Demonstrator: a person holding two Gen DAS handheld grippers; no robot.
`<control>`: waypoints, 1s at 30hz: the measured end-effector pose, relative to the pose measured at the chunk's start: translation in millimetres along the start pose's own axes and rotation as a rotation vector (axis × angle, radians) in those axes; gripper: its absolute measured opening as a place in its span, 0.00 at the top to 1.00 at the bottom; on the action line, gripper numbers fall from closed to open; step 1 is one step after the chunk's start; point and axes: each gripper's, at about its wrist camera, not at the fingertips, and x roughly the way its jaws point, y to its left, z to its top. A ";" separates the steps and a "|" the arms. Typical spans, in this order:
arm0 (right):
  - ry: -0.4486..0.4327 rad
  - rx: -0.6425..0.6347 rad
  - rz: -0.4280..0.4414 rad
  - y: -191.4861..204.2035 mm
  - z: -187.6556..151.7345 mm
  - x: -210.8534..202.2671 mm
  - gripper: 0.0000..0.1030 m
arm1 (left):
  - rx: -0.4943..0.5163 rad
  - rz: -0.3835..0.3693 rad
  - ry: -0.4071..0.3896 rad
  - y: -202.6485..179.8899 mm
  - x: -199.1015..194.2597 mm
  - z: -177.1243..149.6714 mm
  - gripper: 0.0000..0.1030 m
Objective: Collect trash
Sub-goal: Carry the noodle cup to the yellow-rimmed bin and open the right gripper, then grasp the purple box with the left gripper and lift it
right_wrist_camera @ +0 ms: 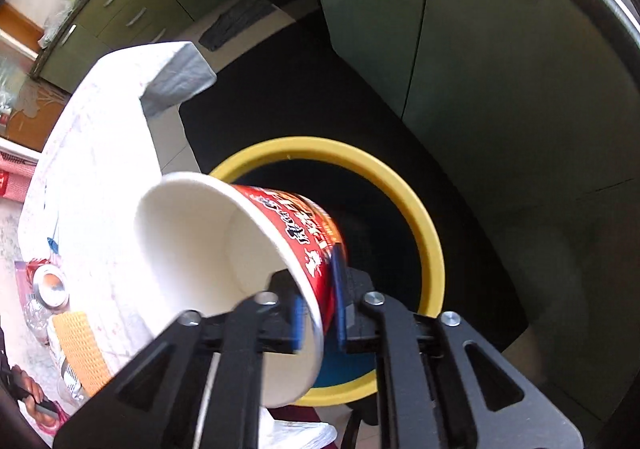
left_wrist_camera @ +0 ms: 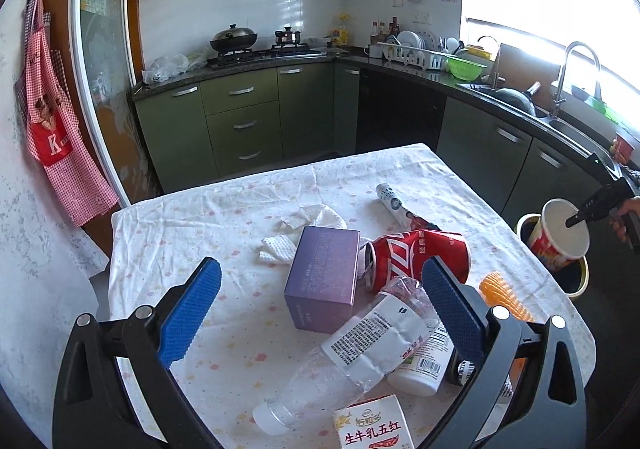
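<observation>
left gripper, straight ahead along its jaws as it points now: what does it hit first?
Most likely the purple box, which sits centred between the open jaws of the left gripper, with the crushed red can just beside it. Depth is unclear: the clear plastic bottle lies nearer and lower and could be touched first.

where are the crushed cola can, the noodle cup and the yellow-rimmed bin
crushed cola can (left_wrist_camera: 416,255), left wrist view, red side
noodle cup (right_wrist_camera: 296,221), right wrist view, red printed outer wall
yellow-rimmed bin (right_wrist_camera: 416,217), right wrist view, yellow rim
</observation>
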 end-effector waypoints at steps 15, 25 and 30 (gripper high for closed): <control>-0.124 -0.133 0.105 39.0 -33.4 -43.0 0.67 | 0.024 -0.070 0.108 2.8 24.0 5.2 0.04; -0.125 -0.284 0.143 100.6 -66.6 -50.8 0.66 | 0.080 -0.115 0.330 11.4 87.5 22.5 0.04; -0.120 -0.293 0.150 105.1 -70.2 -53.5 0.63 | 0.087 -0.115 0.409 11.8 110.3 24.9 0.13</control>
